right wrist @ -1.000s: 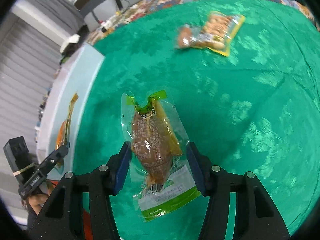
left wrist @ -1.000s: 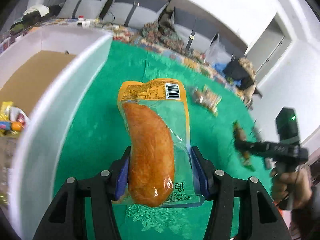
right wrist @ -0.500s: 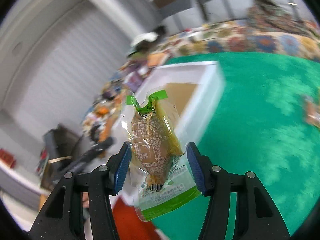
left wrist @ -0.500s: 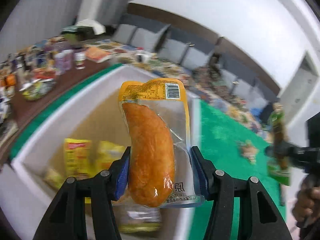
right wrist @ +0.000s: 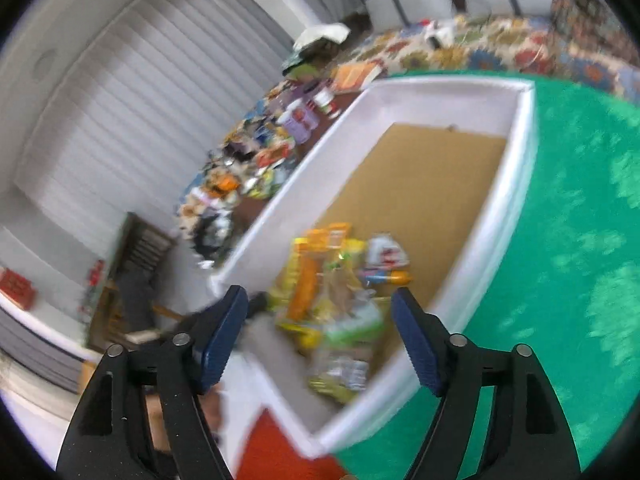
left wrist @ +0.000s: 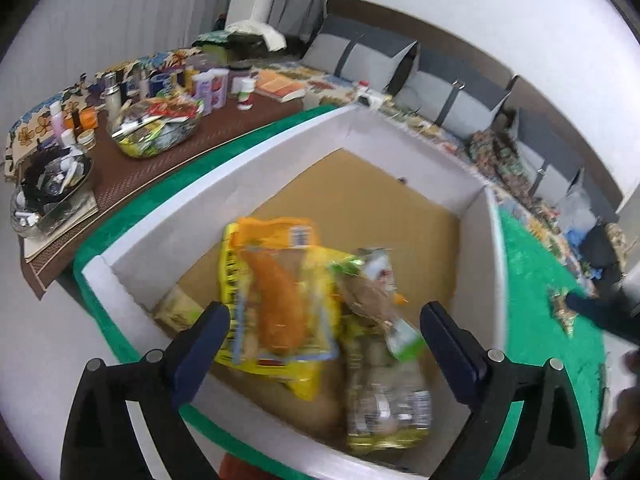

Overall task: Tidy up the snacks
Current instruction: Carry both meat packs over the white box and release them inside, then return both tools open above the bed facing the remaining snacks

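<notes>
**Two snack packs let go over the white box**

The step in hand is the drop. The left claw (left wrist: pixel 324 332) stands wide apart over the white box (left wrist: pixel 224 184), its jaws just opened, nothing pressed between the blue pads. Below it, at about 11 o'clock from its midpoint, the sausage pack (left wrist: pixel 276 304) lies blurred on the yellow packets (left wrist: pixel 308 380) at the near end of the box: a smooth orange-brown sausage in clear glossy film with an orange header and barcode.

At about 3 o'clock from the sausage pack lies the green-trimmed pack (left wrist: pixel 372 292), a brown lumpy piece in crinkled clear film with a green-and-white label. The right claw (right wrist: pixel 318 334) also has its jaws just opened and stands apart with no grip, the same pile blurred beneath it.

The box has stiff white walls and a flat brown cardboard floor, mostly bare at its far end. It sits on a desk (right wrist: pixel 580 240) under a plush green cloth.

Next, both claws probably need to swing back toward 3 o'clock, where a small snack (left wrist: pixel 562 312) lies on the cloth, and come down open around it.
</notes>
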The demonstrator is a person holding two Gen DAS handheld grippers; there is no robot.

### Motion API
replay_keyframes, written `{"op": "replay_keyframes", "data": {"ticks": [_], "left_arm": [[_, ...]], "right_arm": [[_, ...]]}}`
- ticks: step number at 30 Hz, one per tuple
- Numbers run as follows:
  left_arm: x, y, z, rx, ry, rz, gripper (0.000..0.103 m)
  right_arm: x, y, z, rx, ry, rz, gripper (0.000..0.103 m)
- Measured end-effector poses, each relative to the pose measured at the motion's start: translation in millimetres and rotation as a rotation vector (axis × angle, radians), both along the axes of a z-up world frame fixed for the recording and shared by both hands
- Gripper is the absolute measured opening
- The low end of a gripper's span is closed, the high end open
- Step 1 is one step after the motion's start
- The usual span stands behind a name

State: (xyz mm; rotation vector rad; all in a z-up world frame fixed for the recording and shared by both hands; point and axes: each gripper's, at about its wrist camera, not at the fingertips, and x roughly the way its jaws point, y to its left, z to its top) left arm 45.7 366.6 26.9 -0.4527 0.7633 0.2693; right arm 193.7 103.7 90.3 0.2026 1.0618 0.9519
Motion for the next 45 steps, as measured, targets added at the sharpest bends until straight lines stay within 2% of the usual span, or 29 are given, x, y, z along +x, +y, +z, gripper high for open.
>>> {"op": "replay_keyframes", "data": {"ticks": [3,5,8,11,14,18,23,30,31,36,45], "left_arm": [[0.6,-27.6,16.8,-0.022,-0.062,-0.042,0.101],[4.9,-57.0,24.4,-0.047,-0.098,-0.107,0.102],[18.1,-115.8,33.6,-0.063,-0.128,-0.243,0.102],[33.5,-175.2,34.3,-0.07,-0.132,-0.365,0.103],[56.7,-236.0,16.8,-0.059,-0.08,-0.477,0.103],[95.6,-307.1,-38.1,0.001,0.036,-0.556,0.102],[130.6,-352.3,-88.8,0.113,0.128,-0.565,0.102],[143.3,-358.8,-117.5,0.218,0.139,-0.544,0.102],[142.5,-360.6,-118.6,0.251,0.135,-0.547,0.102],[146.0,-363.5,-122.0,0.269,0.148,-0.55,0.103],[145.5,-363.5,-122.0,0.27,0.149,-0.55,0.103]], "right_arm": [[-4.1,-40.7,-22.4,-0.137,-0.122,-0.059,0.08],[-9.8,-81.2,-52.2,-0.265,-0.174,-0.121,0.08],[-14.0,-168.8,-108.7,-0.454,-0.176,-0.261,0.08],[-22.3,-258.0,-139.8,-0.578,-0.16,-0.408,0.08],[-30.5,-331.6,-151.5,-0.649,-0.155,-0.547,0.08],[-30.9,-404.6,-153.9,-0.702,-0.158,-0.72,0.08],[-30.6,-442.9,-155.2,-0.653,-0.175,-0.806,0.08],[-29.0,-450.4,-158.5,-0.609,-0.167,-0.811,0.086],[-28.4,-450.0,-158.9,-0.612,-0.166,-0.809,0.087],[-33.9,-451.6,-159.8,-0.612,-0.161,-0.816,0.091],[-34.7,-453.5,-159.9,-0.604,-0.156,-0.822,0.091]]}}
